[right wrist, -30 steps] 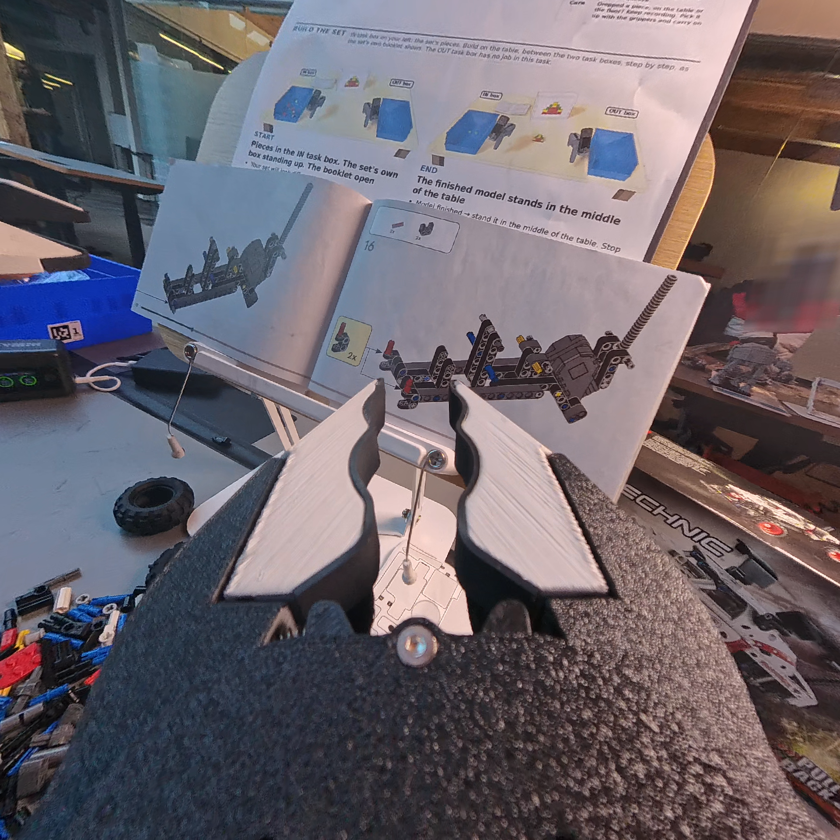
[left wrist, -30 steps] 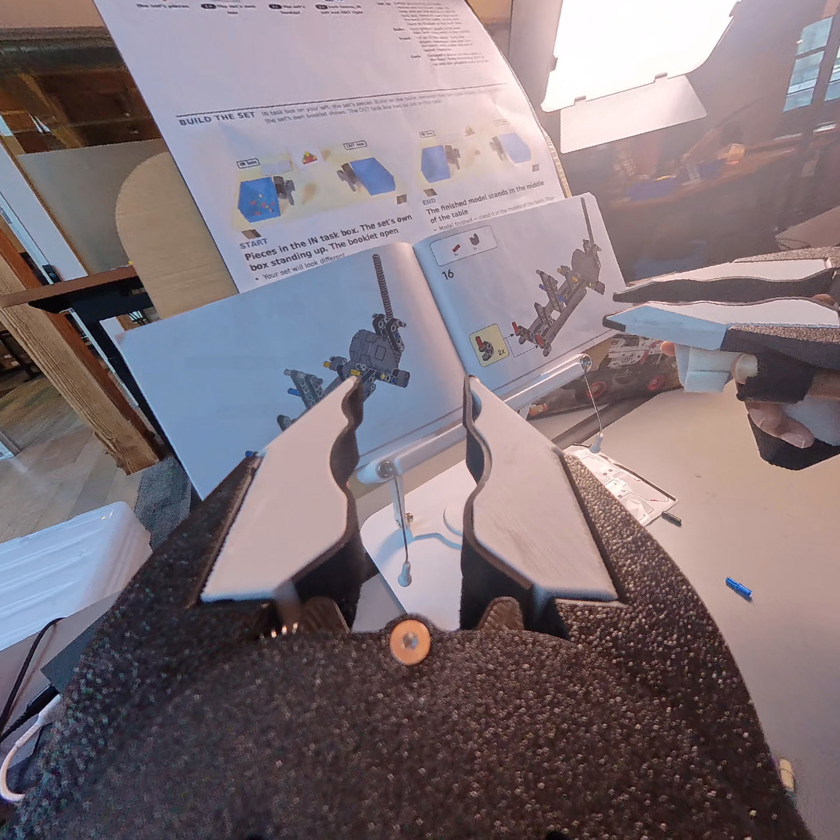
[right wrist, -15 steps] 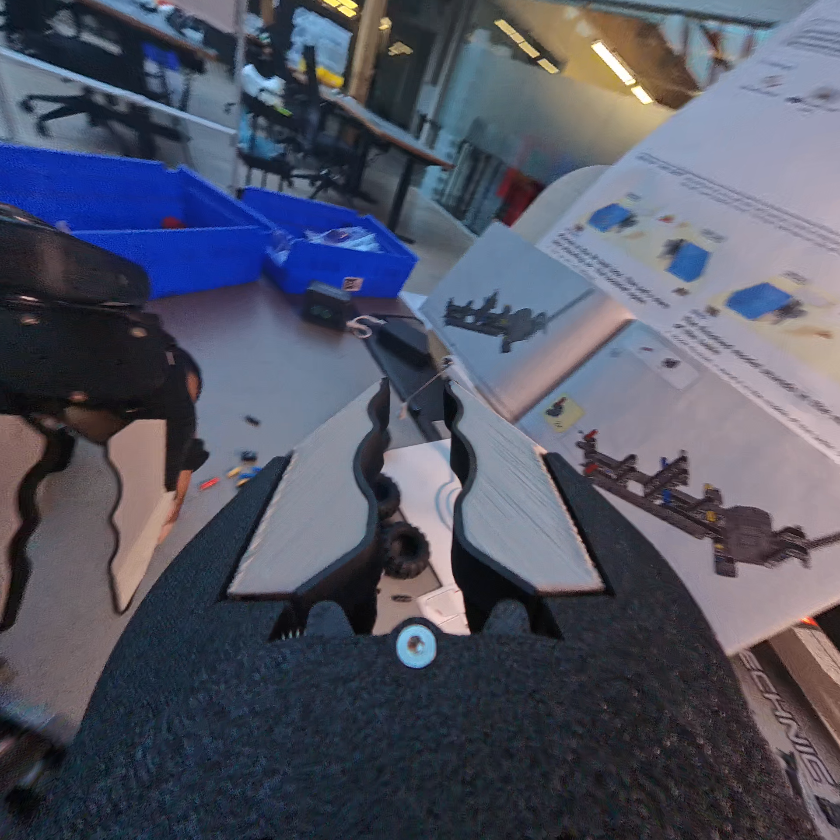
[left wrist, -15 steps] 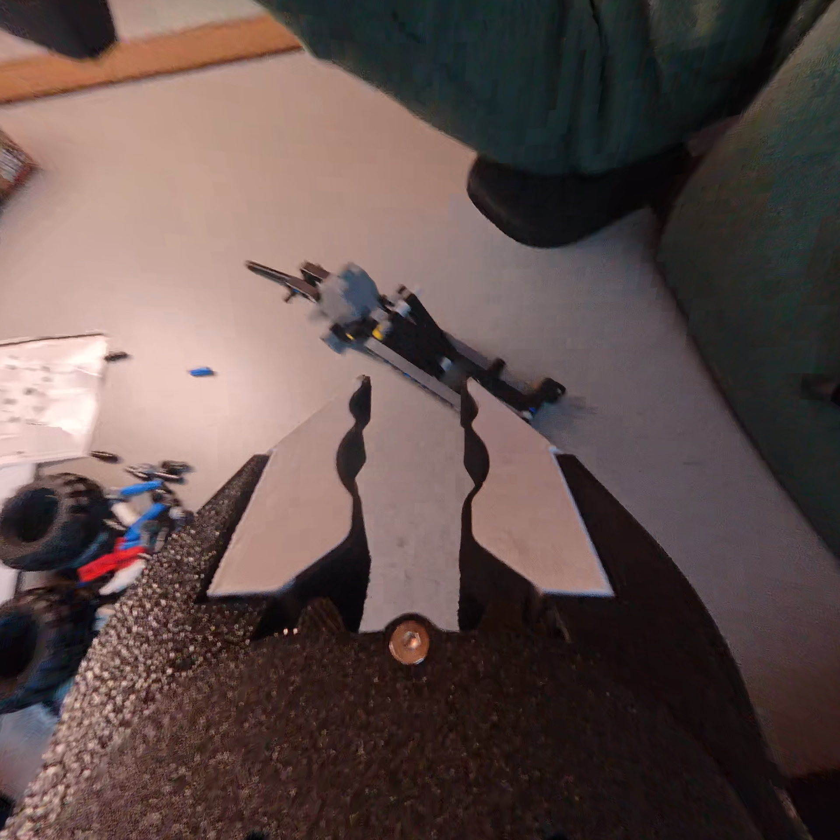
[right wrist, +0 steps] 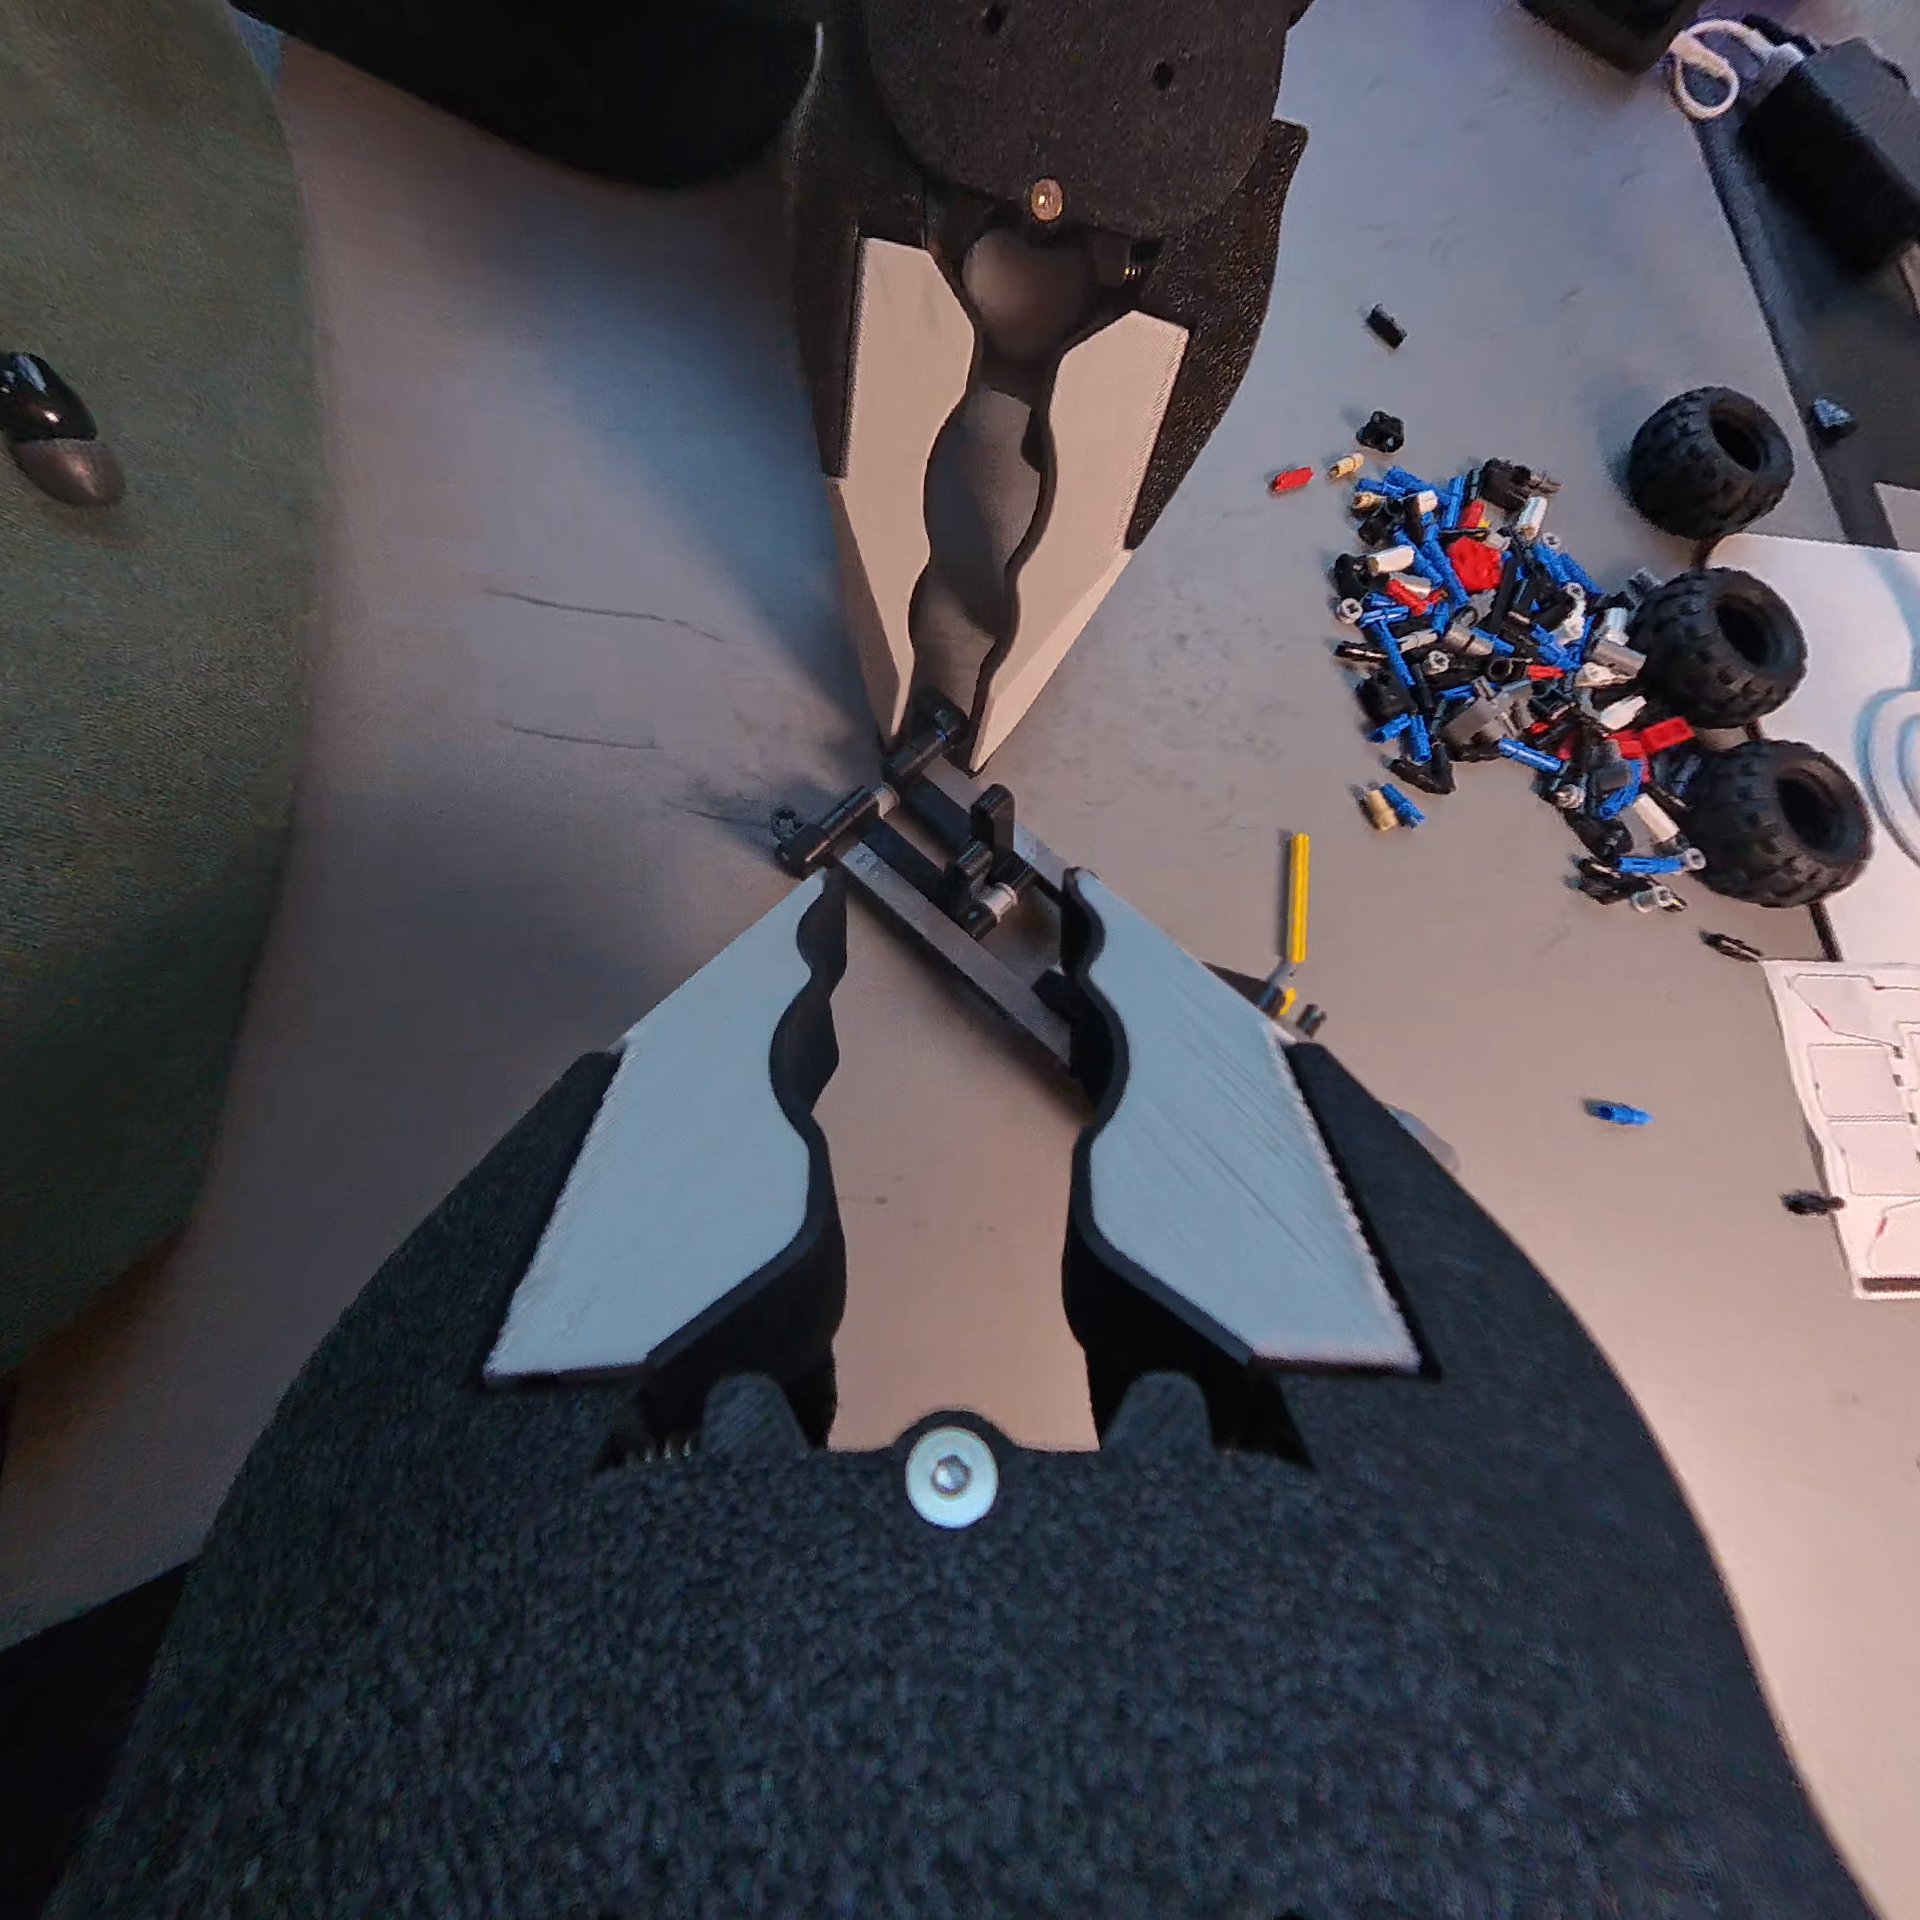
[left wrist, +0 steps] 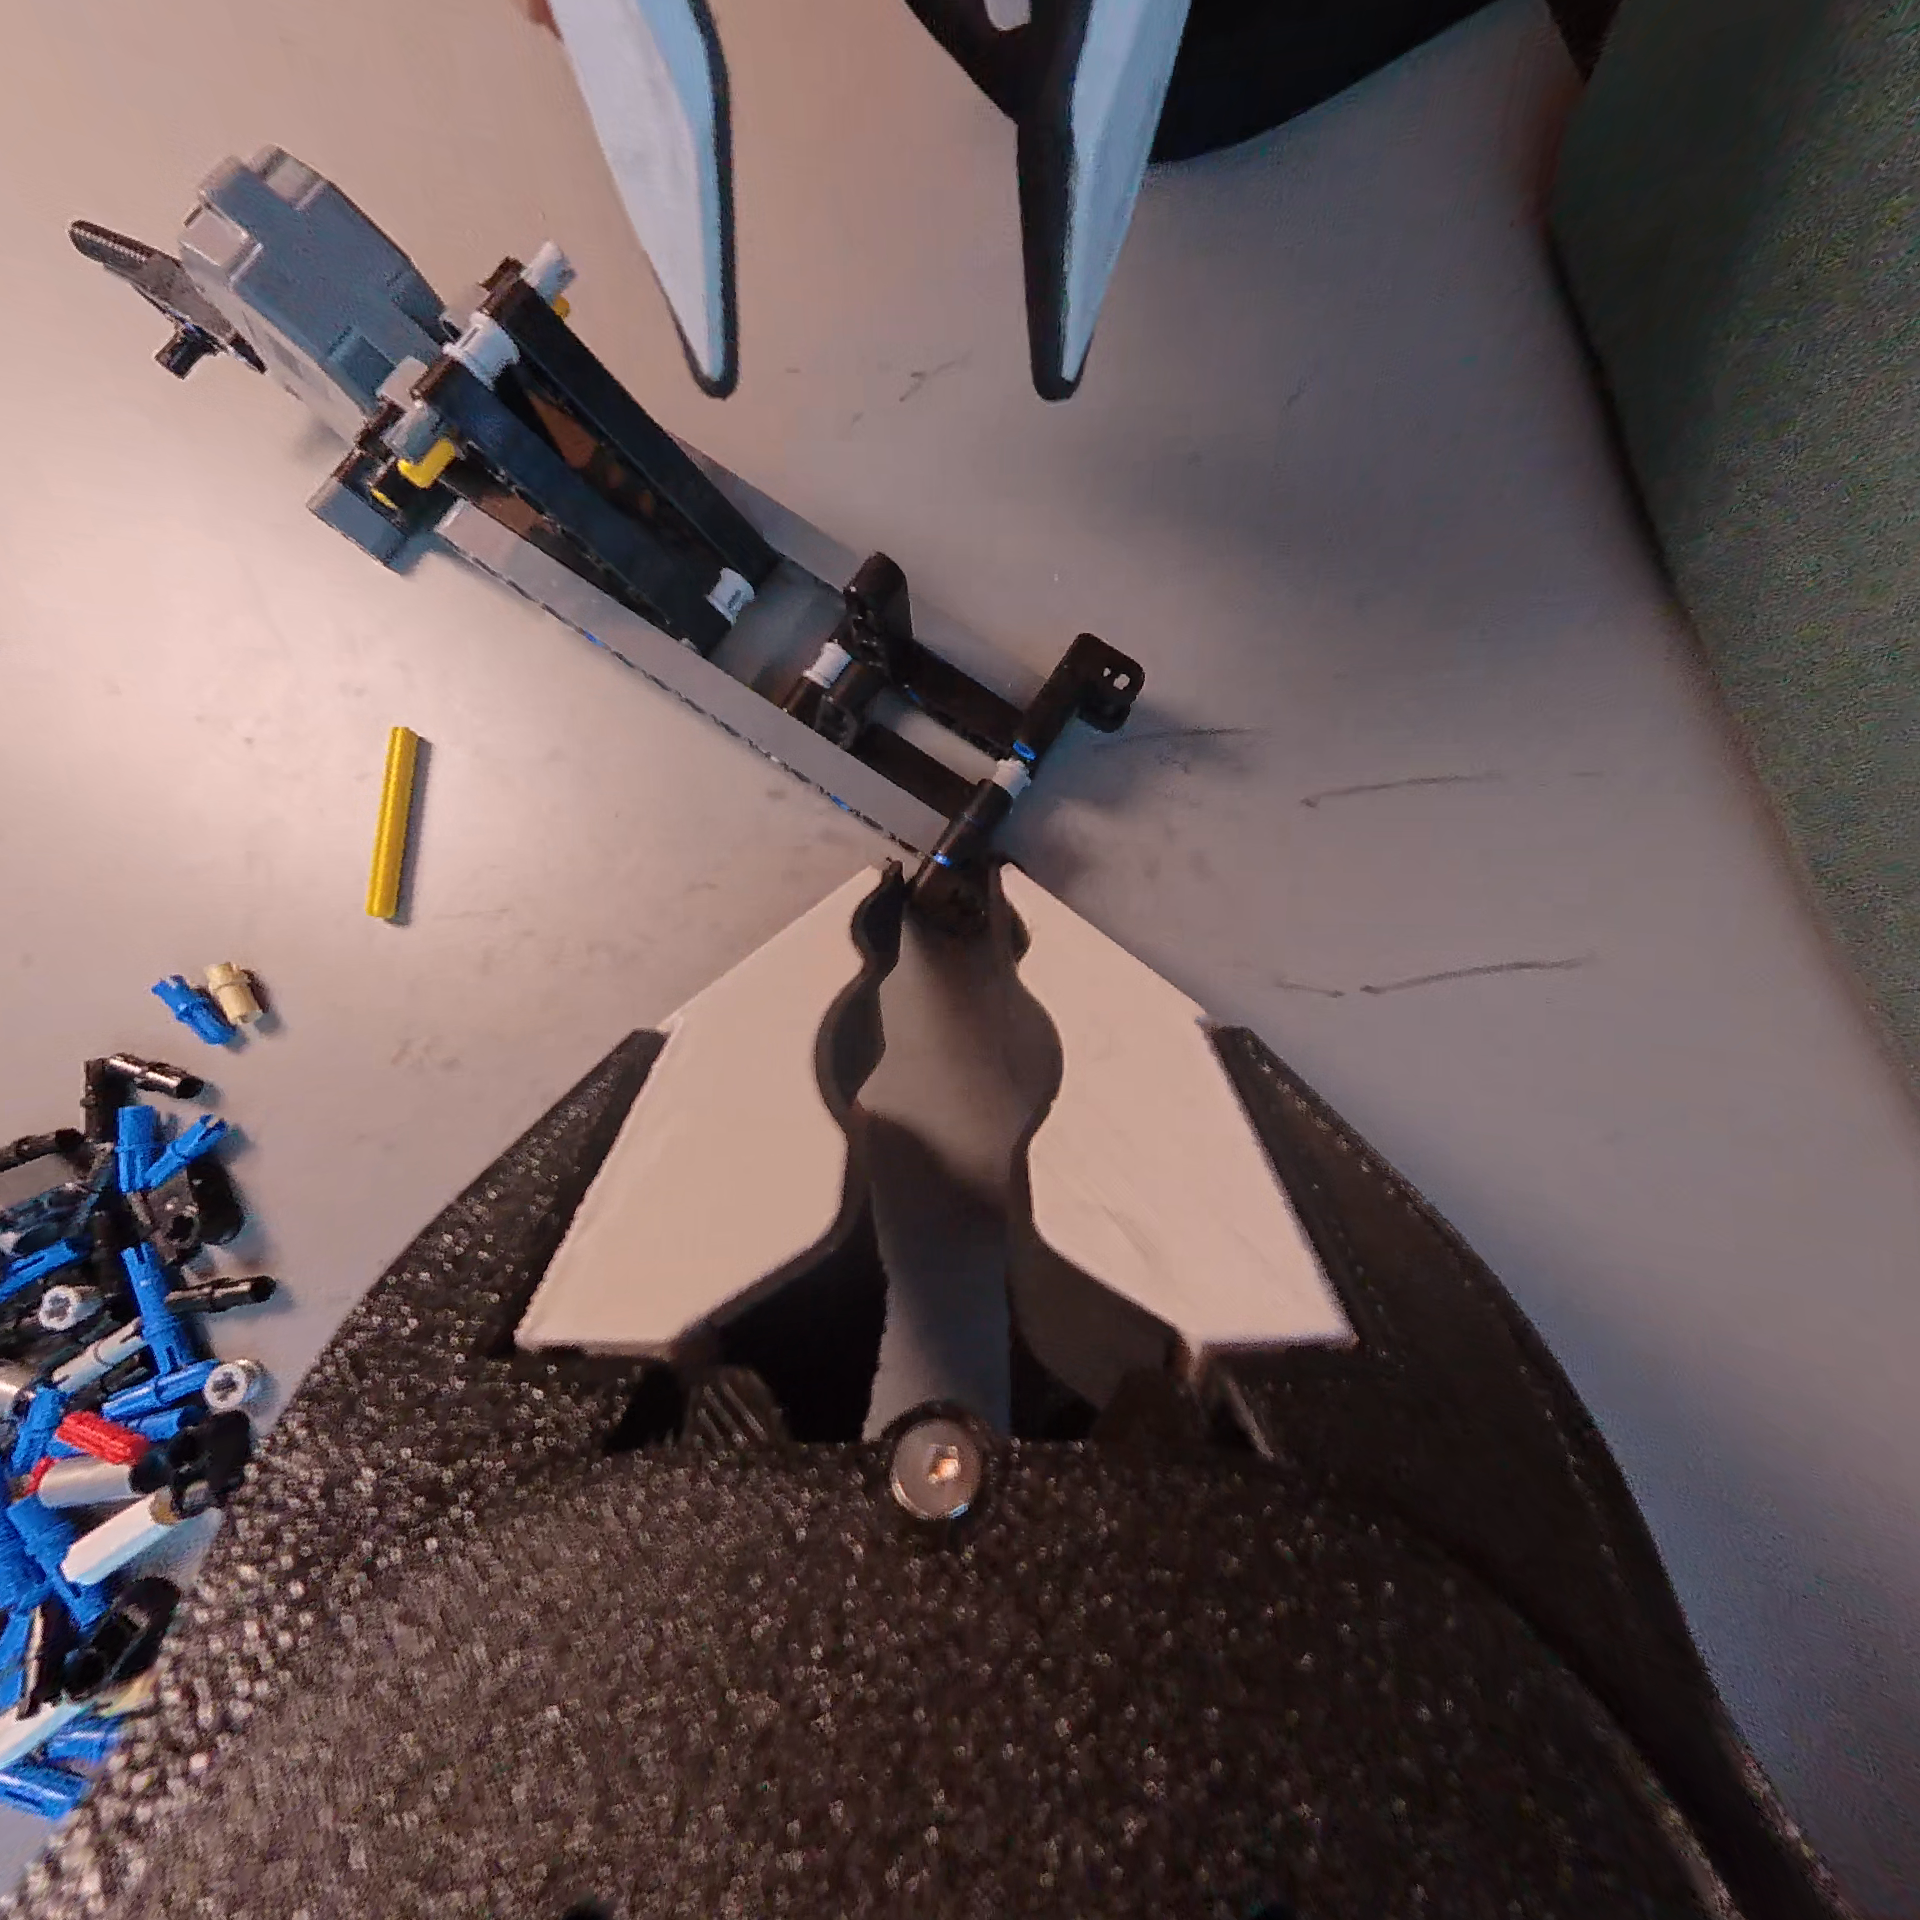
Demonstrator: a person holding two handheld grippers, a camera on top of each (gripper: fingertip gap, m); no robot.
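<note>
Tyres [right wrist: 1712, 646] in R view only | L gripper [left wrist: 940, 883] nips model [left wrist: 623, 540]

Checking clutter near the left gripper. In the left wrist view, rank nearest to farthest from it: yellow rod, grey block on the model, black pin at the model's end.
1. black pin, at the left gripper tips
2. yellow rod, left
3. grey block, far upper left

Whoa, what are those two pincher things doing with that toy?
A person holds two grippers over a long grey-and-black brick-built frame lying on the grey table. The left gripper has its jaws closed around the frame's black end pin. The right gripper hangs open over the frame's middle. Loose small building pieces lie nearby.
</note>
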